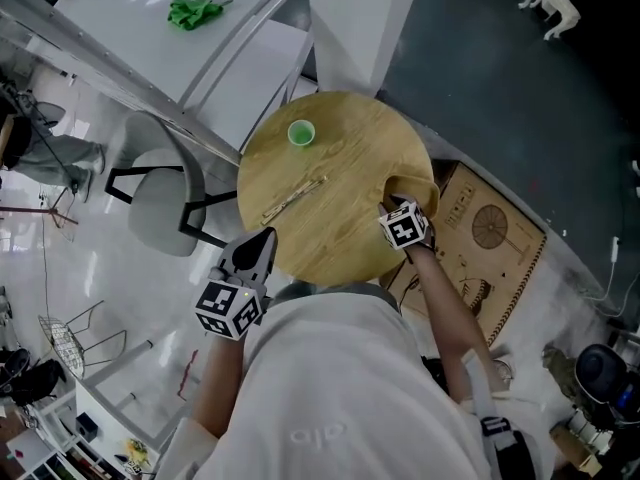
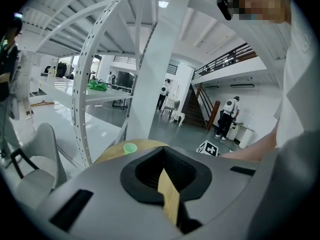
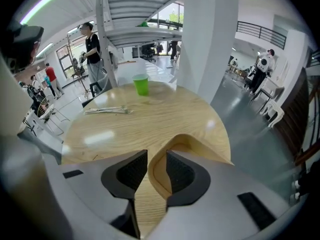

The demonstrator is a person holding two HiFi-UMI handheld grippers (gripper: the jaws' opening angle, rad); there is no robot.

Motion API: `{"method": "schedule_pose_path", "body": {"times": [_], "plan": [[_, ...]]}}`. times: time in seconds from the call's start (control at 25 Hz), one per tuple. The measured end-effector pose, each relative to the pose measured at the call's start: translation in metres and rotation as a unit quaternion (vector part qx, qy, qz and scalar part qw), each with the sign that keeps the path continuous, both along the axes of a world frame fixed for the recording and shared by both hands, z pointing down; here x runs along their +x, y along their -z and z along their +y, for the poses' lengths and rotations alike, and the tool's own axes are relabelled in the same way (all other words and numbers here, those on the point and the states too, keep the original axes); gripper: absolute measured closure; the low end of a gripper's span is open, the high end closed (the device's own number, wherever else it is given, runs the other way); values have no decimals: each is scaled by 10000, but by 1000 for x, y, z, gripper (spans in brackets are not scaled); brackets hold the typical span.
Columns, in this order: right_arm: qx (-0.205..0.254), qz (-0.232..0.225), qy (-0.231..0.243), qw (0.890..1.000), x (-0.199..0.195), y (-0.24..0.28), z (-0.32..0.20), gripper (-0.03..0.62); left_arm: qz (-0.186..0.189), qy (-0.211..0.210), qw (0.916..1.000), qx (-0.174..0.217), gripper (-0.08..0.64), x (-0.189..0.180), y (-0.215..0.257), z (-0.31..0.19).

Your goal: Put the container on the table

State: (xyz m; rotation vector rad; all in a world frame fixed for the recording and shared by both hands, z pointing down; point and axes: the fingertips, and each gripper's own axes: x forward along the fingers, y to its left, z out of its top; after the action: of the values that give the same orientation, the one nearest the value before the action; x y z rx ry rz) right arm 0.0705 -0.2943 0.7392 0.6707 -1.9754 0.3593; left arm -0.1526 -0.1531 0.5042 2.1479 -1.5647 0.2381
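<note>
A tan paper container stands on the round wooden table at its right edge. My right gripper points steeply down over it. Its jaws are open astride the container's near wall, and the pads stand clear of the paper on both sides. My left gripper hovers at the table's near left edge, far from the container. Its fingers come together to a point with nothing in them, and only a thin strip of the tabletop shows through.
A green cup stands at the far side of the table, and wrapped chopsticks lie near the middle. A grey chair stands left of the table. A cut cardboard sheet lies on the floor to the right.
</note>
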Motion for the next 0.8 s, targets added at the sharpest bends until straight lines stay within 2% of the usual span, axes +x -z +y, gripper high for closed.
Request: {"method": "schedule_pose_path", "body": {"times": [0.2, 0.44, 0.8], "plan": [[151, -341, -432, 9984, 7, 30, -1, 491, 64, -247, 9996, 131, 545, 7, 5, -12], [598, -829, -825, 9913, 14, 82, 1, 567, 171, -518, 9981, 297, 545, 14, 14, -28], [1228, -1903, -1243, 9661, 12, 179, 21, 569, 332, -937, 9936, 544, 545, 30, 28, -50]]}}
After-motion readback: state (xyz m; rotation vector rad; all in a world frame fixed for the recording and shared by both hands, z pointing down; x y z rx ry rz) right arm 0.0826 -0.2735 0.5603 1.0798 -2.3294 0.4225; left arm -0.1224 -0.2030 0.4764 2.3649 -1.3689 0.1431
